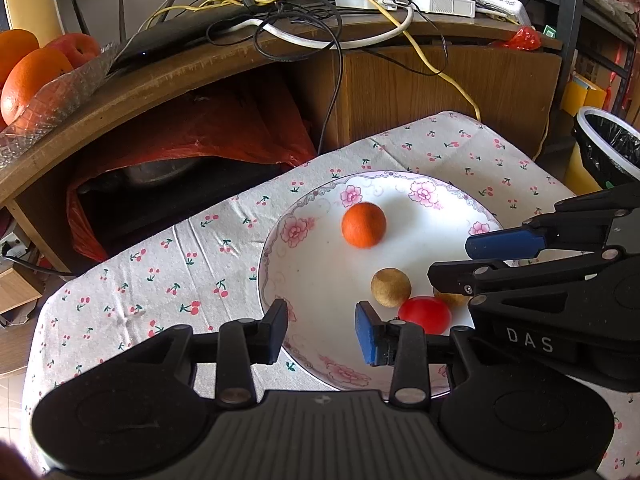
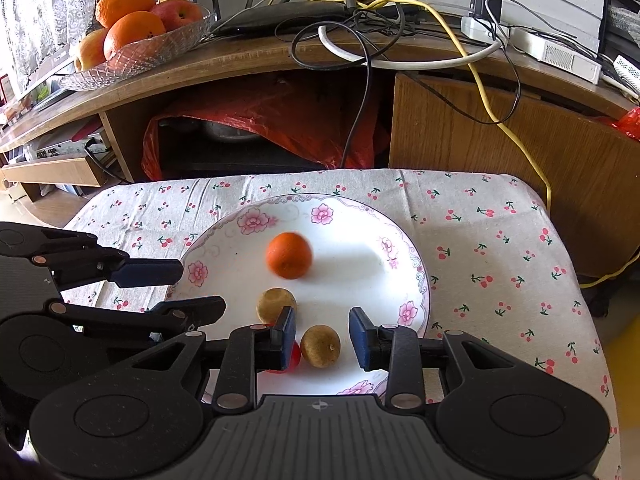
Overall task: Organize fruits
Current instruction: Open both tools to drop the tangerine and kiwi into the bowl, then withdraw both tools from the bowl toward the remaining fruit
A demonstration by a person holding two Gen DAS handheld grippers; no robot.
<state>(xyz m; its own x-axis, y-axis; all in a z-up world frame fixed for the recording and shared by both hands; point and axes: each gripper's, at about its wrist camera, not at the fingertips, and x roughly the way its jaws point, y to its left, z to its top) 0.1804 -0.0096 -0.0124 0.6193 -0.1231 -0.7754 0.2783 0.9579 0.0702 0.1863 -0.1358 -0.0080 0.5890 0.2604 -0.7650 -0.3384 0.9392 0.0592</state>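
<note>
A white flowered plate point(image 1: 320, 272) point(image 2: 360, 264) lies on the cherry-print cloth. On it are a small orange point(image 1: 363, 225) point(image 2: 289, 255), two tan round fruits point(image 1: 390, 287) point(image 2: 276, 303) point(image 2: 320, 346), and a red tomato point(image 1: 425, 314), mostly hidden behind a finger in the right wrist view point(image 2: 295, 354). My left gripper point(image 1: 321, 332) is open and empty above the plate's near rim. My right gripper point(image 2: 322, 338) is open, its jaws on either side of one tan fruit, not touching it. Each gripper shows in the other's view point(image 1: 480, 258) point(image 2: 176, 288).
A glass bowl point(image 2: 160, 46) with oranges and apples stands on the wooden cabinet point(image 2: 280, 60) behind the table, beside a router and tangled cables point(image 2: 360, 20). A red bag point(image 2: 260, 120) fills the shelf below. A lined bin point(image 1: 608, 148) stands at the right.
</note>
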